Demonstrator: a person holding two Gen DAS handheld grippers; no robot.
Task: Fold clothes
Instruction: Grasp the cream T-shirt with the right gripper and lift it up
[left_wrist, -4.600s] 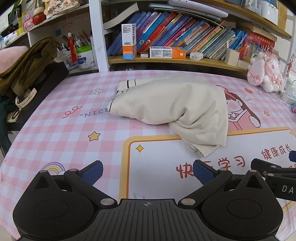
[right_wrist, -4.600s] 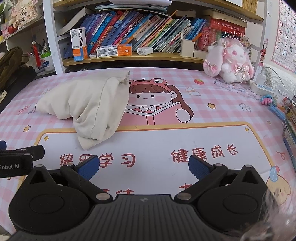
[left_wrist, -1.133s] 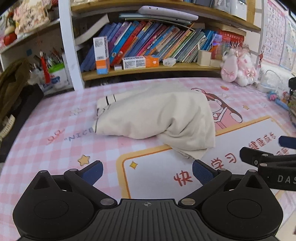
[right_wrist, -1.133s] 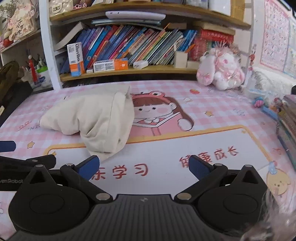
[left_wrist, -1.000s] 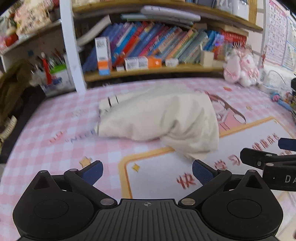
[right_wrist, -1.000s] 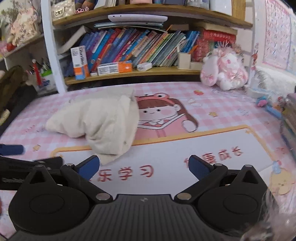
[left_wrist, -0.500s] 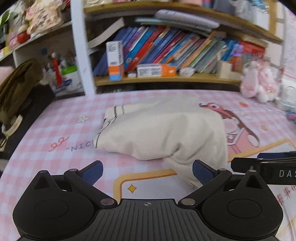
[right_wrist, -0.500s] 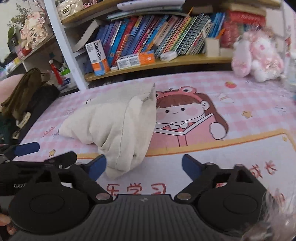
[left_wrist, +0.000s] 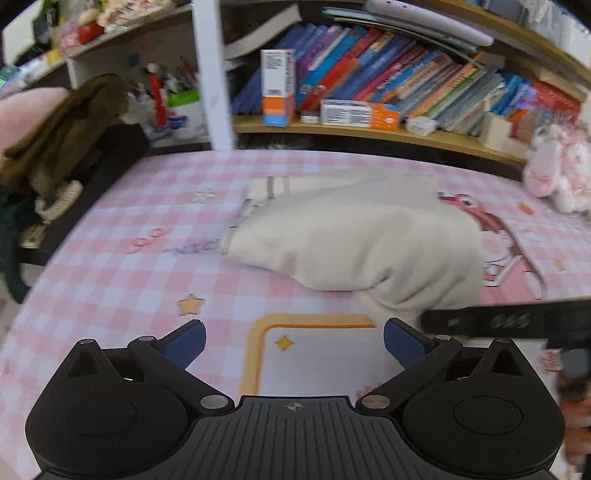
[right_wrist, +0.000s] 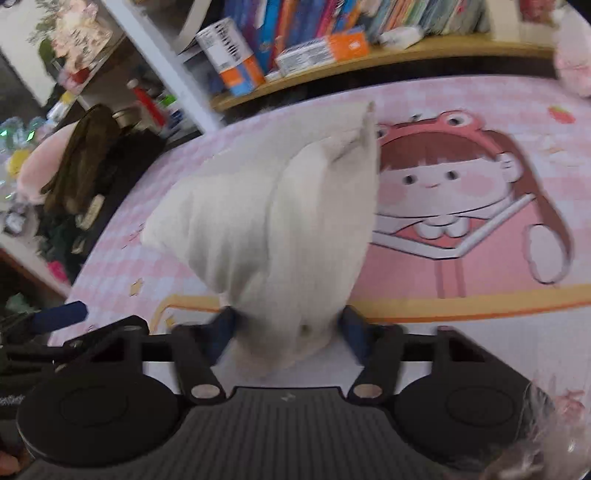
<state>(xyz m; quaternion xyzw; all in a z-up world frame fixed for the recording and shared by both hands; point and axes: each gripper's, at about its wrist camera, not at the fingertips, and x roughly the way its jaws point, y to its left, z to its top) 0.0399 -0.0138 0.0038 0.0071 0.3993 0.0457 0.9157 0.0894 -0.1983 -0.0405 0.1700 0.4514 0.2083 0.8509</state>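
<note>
While the cream garment (right_wrist: 280, 221) lies bunched mid-frame on the pink worktop (right_wrist: 480, 350), unfolded, the right gripper (right_wrist: 284, 328) has just been closing around its near corner, and the left gripper (left_wrist: 293, 341) hovers spread, empty.

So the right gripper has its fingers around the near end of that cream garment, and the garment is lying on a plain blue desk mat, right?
Not quite: the desk mat is pink checked with a cartoon girl, as the right wrist view shows. The right gripper, jaws just closing, does have the near end of the cream garment between its fingers.
</note>
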